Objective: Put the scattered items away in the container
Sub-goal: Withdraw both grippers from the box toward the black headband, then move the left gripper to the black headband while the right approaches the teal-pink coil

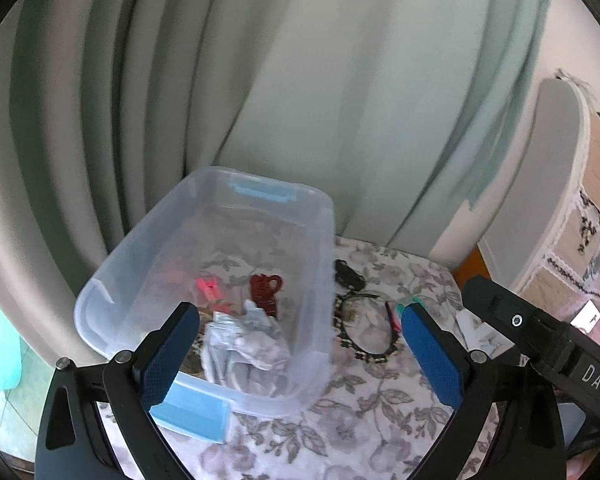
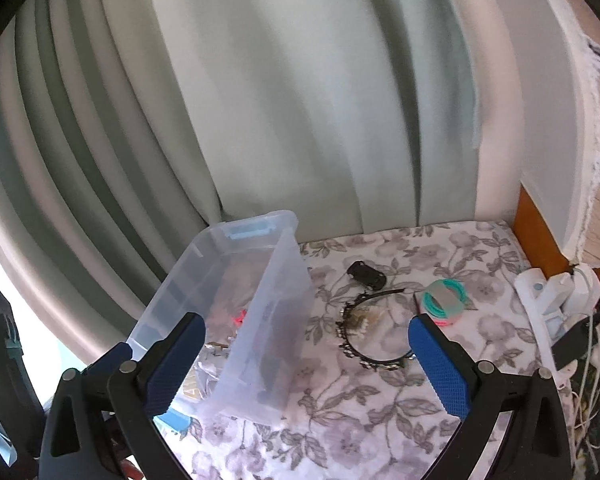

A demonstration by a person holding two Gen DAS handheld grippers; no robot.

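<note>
A clear plastic container (image 1: 320, 248) with blue latches stands on a floral cloth. In it lie a pink clip (image 1: 208, 286), a dark red piece (image 1: 266, 286) and a crumpled white item (image 1: 244, 346). My left gripper (image 1: 300, 310) hangs open above its near right corner, holding nothing. To the right of the container (image 2: 276, 312) lie a small black item (image 2: 366, 273), a beaded black headband (image 2: 366, 340) and a bundle of teal and pink rings (image 2: 444, 299). My right gripper (image 2: 306, 321) is open and empty, above the cloth in front of the headband.
Pale green curtains hang right behind the table. A white power strip with plugs and cables (image 2: 548, 308) runs along the right edge. A white card (image 1: 474, 328) lies near the black housing of the other gripper (image 1: 540, 332). A lace-covered cabinet (image 1: 572, 208) stands at right.
</note>
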